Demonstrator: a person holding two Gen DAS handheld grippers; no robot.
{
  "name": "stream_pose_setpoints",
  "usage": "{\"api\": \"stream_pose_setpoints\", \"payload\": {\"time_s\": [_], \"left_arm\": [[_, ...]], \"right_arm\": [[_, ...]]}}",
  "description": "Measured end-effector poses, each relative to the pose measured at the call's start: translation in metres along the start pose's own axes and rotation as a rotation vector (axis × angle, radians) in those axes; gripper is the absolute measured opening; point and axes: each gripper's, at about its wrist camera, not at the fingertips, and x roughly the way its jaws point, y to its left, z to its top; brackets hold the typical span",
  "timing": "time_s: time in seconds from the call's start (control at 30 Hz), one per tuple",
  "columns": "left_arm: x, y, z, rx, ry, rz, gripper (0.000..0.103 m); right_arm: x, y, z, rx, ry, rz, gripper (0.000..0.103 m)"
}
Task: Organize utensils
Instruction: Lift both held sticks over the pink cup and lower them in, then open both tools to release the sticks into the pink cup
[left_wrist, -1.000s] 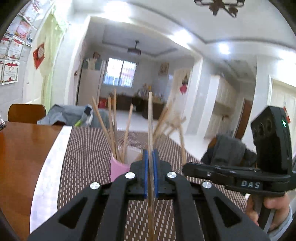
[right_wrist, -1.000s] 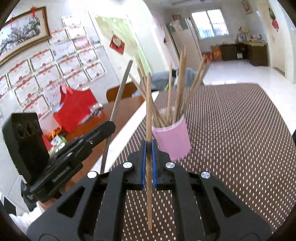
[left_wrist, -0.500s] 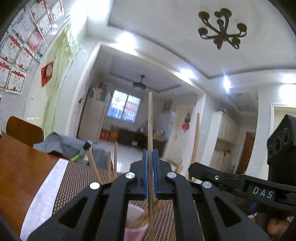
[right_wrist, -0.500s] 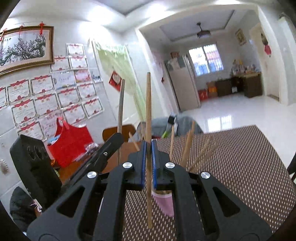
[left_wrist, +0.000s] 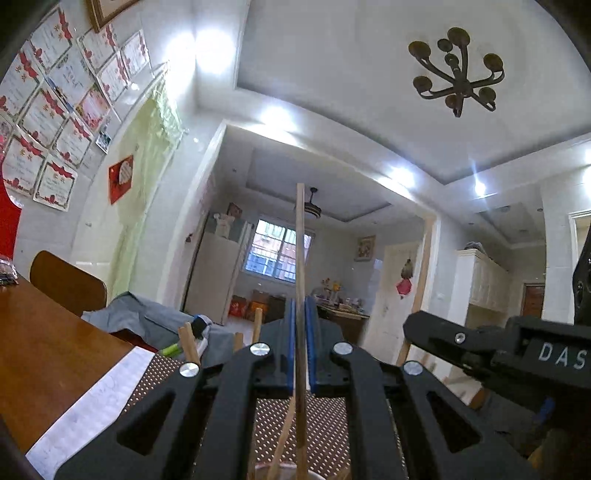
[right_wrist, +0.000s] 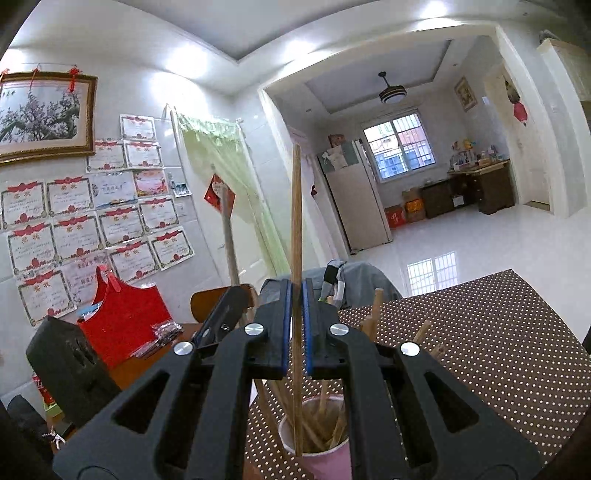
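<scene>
Left hand-held gripper (left_wrist: 300, 347): we see blue pads closed on one upright chopstick (left_wrist: 300, 258), tip over cup rim (left_wrist: 280, 470).
Right hand-held gripper (right_wrist: 294, 328): clamped on 2nd chopstick (right_wrist: 296, 221), lower end inside pink cup (right_wrist: 325, 465).
Cup: on dotted mat (right_wrist: 498, 354) on counter (left_wrist: 44, 369), w/ other chopsticks (right_wrist: 325, 413) in it.

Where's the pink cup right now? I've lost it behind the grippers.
In the right wrist view, the pink cup sits at bottom centre on the dotted mat, directly below the right gripper, whose chopstick dips into it.
</scene>
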Motion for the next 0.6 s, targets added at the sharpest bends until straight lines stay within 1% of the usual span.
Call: {"api": "stream_pose_setpoints", "payload": {"time_s": [0.17,0.33,0.4,0.6], "left_arm": [[0.011,-0.001,-0.005,-0.005,-0.002,0.007,0.006],[0.011,-0.002,-0.018,0.001,0.012,0.029,0.006],[0.010,-0.003,-0.023,0.024,0.032,0.025,0.006],[-0.003,0.003,-0.025,0.019,0.087,0.024,0.006]], "right_arm": [[0.008,-0.006,-0.003,0.000,0.013,-0.004,0.006],[0.010,-0.003,-0.007,-0.021,0.013,-0.010,0.006],[0.011,-0.002,-0.009,-0.020,0.019,-0.008,0.006],[0.010,0.005,-0.016,-0.050,0.030,-0.016,0.006]]}}
